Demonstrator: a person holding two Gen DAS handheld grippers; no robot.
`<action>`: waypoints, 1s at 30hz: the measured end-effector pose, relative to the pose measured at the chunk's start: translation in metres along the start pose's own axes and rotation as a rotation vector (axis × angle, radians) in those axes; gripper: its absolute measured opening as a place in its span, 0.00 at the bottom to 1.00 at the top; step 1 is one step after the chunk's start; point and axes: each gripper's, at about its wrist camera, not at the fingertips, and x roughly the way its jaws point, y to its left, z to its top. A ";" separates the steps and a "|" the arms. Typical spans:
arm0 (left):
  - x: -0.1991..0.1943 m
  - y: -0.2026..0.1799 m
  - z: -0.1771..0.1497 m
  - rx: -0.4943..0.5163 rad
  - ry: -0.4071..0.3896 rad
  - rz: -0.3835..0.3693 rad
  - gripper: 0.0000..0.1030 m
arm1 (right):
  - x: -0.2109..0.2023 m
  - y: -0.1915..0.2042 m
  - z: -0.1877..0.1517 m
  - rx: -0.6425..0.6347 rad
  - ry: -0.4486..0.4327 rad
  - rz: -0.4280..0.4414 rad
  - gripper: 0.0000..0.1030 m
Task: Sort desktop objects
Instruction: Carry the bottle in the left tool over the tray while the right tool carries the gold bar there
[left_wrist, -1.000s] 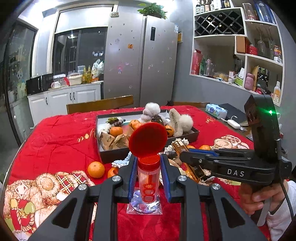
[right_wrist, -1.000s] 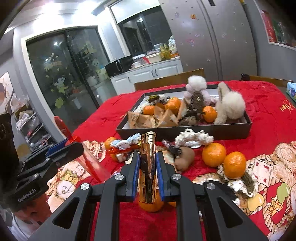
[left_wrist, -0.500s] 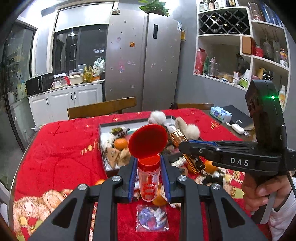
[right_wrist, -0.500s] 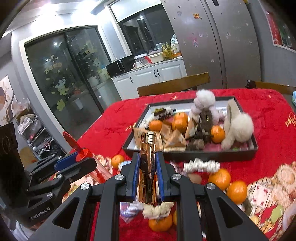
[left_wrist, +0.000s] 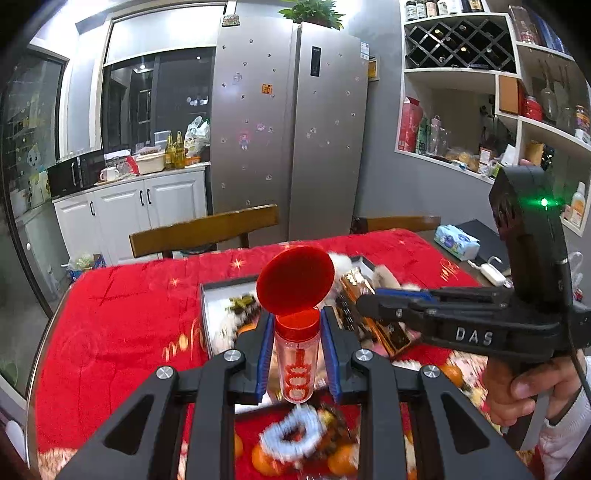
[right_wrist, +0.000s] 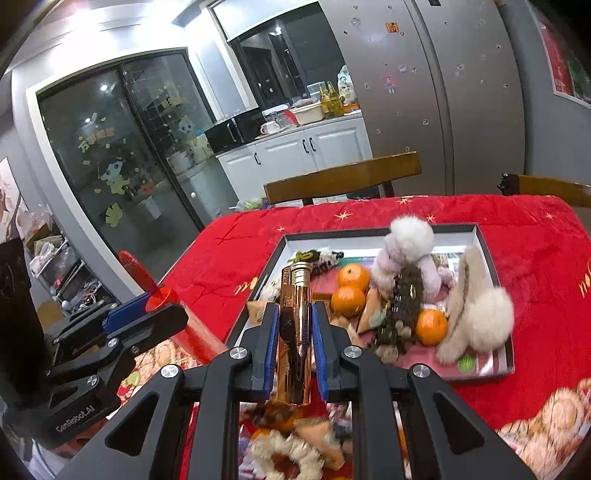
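- In the left wrist view we see our left gripper pinching a clear bottle with red print, its blue pads pressed against both sides; the red flip lid stands open above it.
- The same view shows our right gripper from the side, in our right hand, with the gold bottle slanting out of it; motion blur hides how the pads sit there.
- The right wrist view settles that: the right gripper's blue pads are closed on the gold bottle, which is held upright above the tray's near left corner.
- Only the right wrist view shows the tray contents sharply: three oranges, two fluffy plush toys and paper wrappers, on the red tablecloth toward the table's far edge.
- In that view the left gripper appears at the left, its bottle seen as a red streak.
- Below both tools, near the table's front edge, lie more oranges and a fuzzy blue-white ring, all blurred.
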 end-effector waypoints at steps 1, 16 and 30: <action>0.007 0.003 0.005 -0.007 -0.004 0.000 0.25 | 0.005 -0.003 0.005 -0.001 0.002 -0.004 0.16; 0.125 0.023 0.028 -0.043 0.069 0.047 0.25 | 0.095 -0.054 0.032 0.039 0.100 -0.062 0.16; 0.178 0.025 0.028 -0.042 0.092 0.053 0.25 | 0.135 -0.067 0.035 0.006 0.140 -0.134 0.15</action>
